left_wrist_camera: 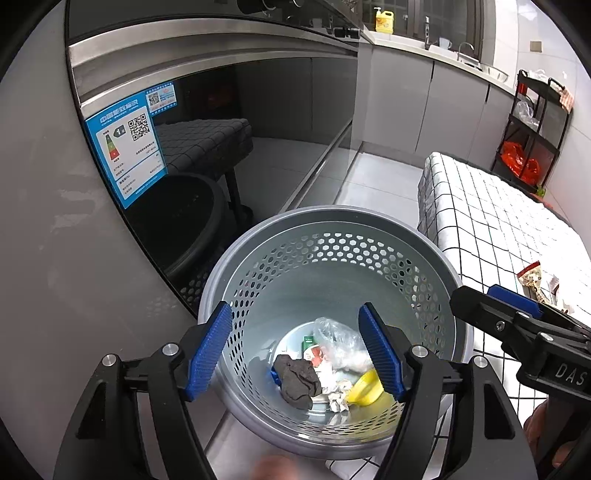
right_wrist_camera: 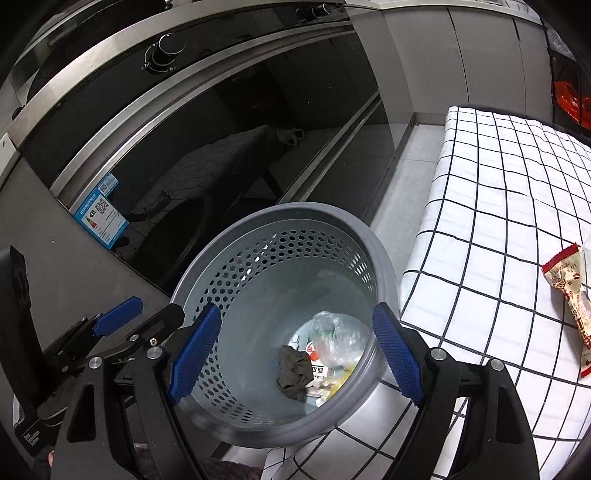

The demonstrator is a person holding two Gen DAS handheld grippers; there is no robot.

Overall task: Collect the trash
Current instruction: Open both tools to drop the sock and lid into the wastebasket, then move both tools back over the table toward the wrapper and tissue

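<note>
A grey perforated trash basket (left_wrist_camera: 332, 229) stands on the floor beside the table; it also shows in the right wrist view (right_wrist_camera: 288, 214). In it lie a dark crumpled rag (left_wrist_camera: 297, 380), a clear plastic bag (left_wrist_camera: 340, 343), a yellow piece (left_wrist_camera: 365, 387) and paper scraps. My left gripper (left_wrist_camera: 295, 354) is open and empty over the basket. My right gripper (right_wrist_camera: 295, 354) is open and empty over the basket too, and shows at the right of the left wrist view (left_wrist_camera: 517, 314). A red and beige snack wrapper (right_wrist_camera: 570, 302) lies on the checked tablecloth (right_wrist_camera: 498, 221).
A dark glass oven door (right_wrist_camera: 221, 140) with a blue energy label (left_wrist_camera: 125, 155) stands behind the basket. Grey cabinets (left_wrist_camera: 424, 103) run along the wall. A black rack (left_wrist_camera: 532, 125) with red bags stands at the far right. A yellow bottle (left_wrist_camera: 384, 20) sits on the counter.
</note>
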